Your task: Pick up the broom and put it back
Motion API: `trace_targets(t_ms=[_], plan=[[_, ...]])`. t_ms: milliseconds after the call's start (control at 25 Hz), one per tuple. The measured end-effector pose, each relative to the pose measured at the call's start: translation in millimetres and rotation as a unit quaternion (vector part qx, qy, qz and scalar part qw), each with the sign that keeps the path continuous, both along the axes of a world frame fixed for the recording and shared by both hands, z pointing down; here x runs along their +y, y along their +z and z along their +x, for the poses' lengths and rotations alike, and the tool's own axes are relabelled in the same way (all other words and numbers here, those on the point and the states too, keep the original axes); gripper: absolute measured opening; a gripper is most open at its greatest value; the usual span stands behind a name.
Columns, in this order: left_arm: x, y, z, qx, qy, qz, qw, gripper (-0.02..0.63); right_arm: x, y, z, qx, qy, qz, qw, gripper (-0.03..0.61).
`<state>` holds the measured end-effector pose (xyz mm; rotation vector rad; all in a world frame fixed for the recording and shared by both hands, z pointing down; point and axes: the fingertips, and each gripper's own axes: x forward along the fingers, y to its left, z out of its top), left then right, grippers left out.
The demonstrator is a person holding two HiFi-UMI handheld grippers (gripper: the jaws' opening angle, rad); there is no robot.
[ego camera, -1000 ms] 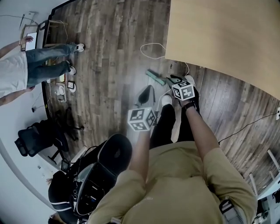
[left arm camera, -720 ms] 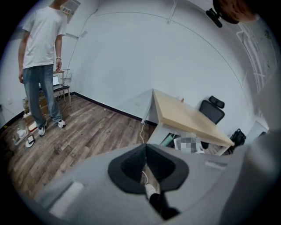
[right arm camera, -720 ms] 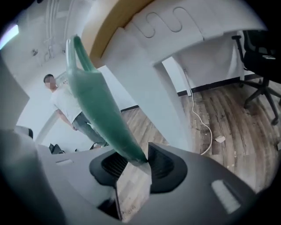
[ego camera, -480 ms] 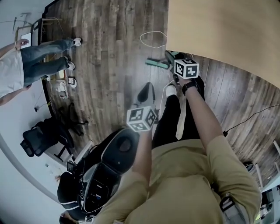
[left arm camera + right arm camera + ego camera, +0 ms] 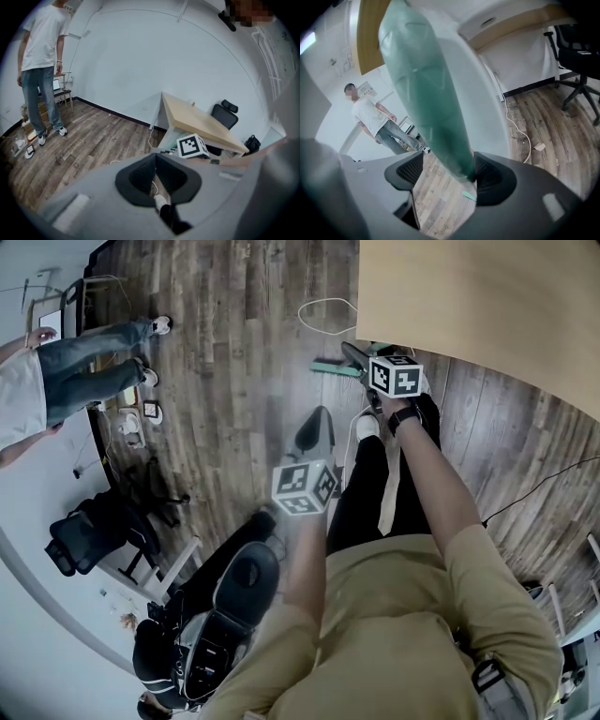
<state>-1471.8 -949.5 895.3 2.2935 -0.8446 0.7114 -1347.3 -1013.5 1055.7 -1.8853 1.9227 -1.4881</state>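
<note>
The green broom handle [image 5: 426, 89] stands upright between my right gripper's [image 5: 443, 171] jaws. It leans on the right pad [image 5: 487, 173], with a gap to the left pad [image 5: 410, 171]; the jaws have just been opening. In the head view the right gripper [image 5: 359, 357] is by the table's edge, above the broom's green head [image 5: 330, 369] on the floor. My left gripper [image 5: 314, 430] hangs in front of my legs, its pads [image 5: 140, 176] meeting at the tips with nothing between them.
A light wooden table [image 5: 487, 306] fills the upper right, with a white cable [image 5: 323, 310] looping on the plank floor beside it. A person [image 5: 56, 381] stands at the far left. A black office chair [image 5: 84, 540] and a dark bag [image 5: 216, 634] sit at lower left.
My right gripper has moved away from my body toward the table's edge, and the broom's head has shifted with it. The left gripper has hardly moved.
</note>
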Motion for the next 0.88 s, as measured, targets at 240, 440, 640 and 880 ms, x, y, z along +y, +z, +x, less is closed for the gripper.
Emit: trace_targets(t_ms=[240,440,640,880], plan=[[0.4,2.4,-0.6,-0.003,-0.001,0.001,1.0000,0.002,2.2,1.7,3.2,0.004,-0.013,0.003,1.000,0.371],[6.7,2.7,-3.0,-0.005,0.004,-0.003,1.0000,0.002,7.8,-1.9,-1.6,0.007,-0.015,0.000,1.000,0.406],[10.4,7.3,2.3,-0.010,0.012,-0.005,0.9999,0.002,19.6,13.9,-12.2,0.017,-0.056,-0.046,0.997,0.454],[14.2,12.6,5.2,-0.014,0.015,-0.010,0.9997,0.002,20.5,21.5,-18.9,0.045,-0.078,-0.064,0.994,0.301]])
